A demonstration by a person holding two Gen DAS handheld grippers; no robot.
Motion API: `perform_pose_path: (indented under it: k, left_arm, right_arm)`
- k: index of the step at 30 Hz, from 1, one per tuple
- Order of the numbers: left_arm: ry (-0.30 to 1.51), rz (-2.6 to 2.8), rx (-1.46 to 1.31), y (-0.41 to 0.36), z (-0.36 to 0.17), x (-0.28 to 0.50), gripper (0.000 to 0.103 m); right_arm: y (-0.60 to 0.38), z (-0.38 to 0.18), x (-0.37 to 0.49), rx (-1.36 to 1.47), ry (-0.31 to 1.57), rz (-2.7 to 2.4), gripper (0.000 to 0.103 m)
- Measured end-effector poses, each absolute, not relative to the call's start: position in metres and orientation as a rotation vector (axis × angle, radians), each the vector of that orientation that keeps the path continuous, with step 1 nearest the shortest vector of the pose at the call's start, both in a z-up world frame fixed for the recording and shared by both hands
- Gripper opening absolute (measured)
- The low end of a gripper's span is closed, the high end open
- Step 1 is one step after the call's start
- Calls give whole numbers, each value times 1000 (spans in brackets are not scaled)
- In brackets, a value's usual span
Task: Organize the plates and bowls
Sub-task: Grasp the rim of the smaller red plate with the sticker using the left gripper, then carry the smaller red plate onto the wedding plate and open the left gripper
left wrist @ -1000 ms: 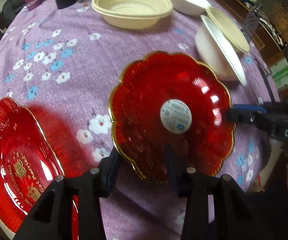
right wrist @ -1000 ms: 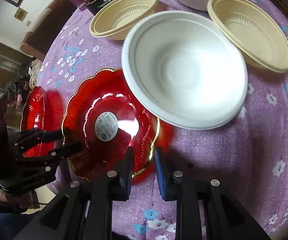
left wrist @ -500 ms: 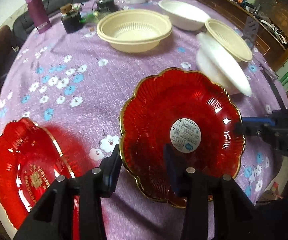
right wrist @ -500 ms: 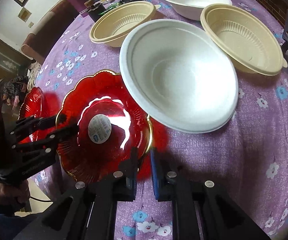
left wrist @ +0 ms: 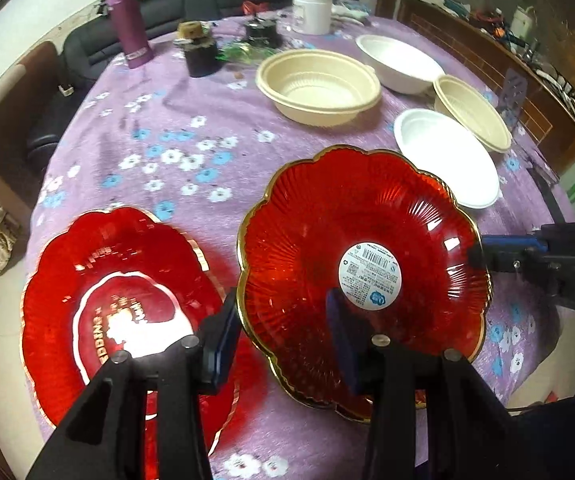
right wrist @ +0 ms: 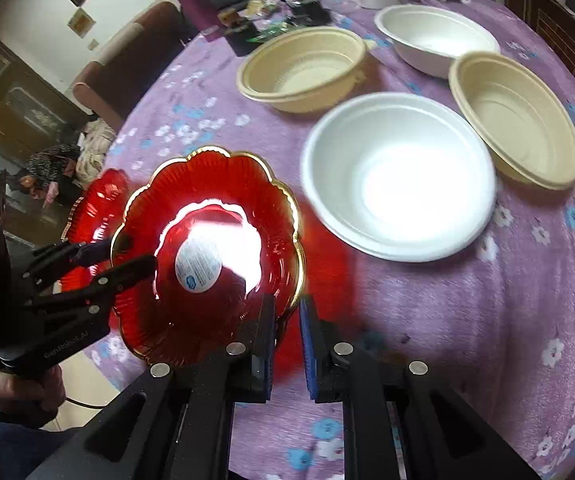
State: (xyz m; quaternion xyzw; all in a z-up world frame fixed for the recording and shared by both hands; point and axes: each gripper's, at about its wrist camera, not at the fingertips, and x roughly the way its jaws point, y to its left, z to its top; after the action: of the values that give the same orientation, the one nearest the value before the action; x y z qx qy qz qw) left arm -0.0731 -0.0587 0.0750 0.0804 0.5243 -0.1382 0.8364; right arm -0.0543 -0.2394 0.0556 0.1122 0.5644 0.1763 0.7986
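A red scalloped plate (left wrist: 367, 232) with a gold rim and a round barcode sticker hangs tilted just above the purple flowered tablecloth (left wrist: 175, 128). My left gripper (left wrist: 279, 320) is shut on its near-left rim, one finger under the edge and one over the plate. My right gripper (right wrist: 287, 320) is shut on the opposite rim, and shows in the left wrist view as the right gripper (left wrist: 475, 252). A second red plate (left wrist: 115, 312) lies flat at the table's left edge. A white bowl (right wrist: 399, 184) sits upright just beyond the held plate.
Two beige bowls (left wrist: 319, 88) (left wrist: 471, 112) and another white bowl (left wrist: 399, 64) stand farther back. A purple flask (left wrist: 127, 24), a white tub (left wrist: 311, 10) and small dark jars (left wrist: 201, 50) line the far side. A person's hand (right wrist: 19, 392) holds the left gripper.
The right jaws have closed on the plate's rim. Both grippers have risen and the plate has come up off the cloth. The white bowl, tilted before, now sits flat beside it.
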Motion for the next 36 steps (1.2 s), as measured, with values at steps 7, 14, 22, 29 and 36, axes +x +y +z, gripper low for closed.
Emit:
perform_pose_path:
  k: [7,14,22,29,36]
  left_arm:
    - [1073,-261,142,-39,85,-77,41]
    - [1046,-204,115,-11,92,-82,41]
    - [1041,-118,70,32,94,-89,41]
    - [1054,-25,7,77,89,-93,41]
    - [1091,36,-39,112,75,-92,41]
  right_arm:
    - [-218,66,-54,193,1199,414,13]
    - [-193,76,-49,159,1186,451,14]
    - [-150,82,-38,106,1182,526,14]
    - [-102,78,-24,43,1196,602,14]
    - [-55,70,-10,-28,1211,649,14]
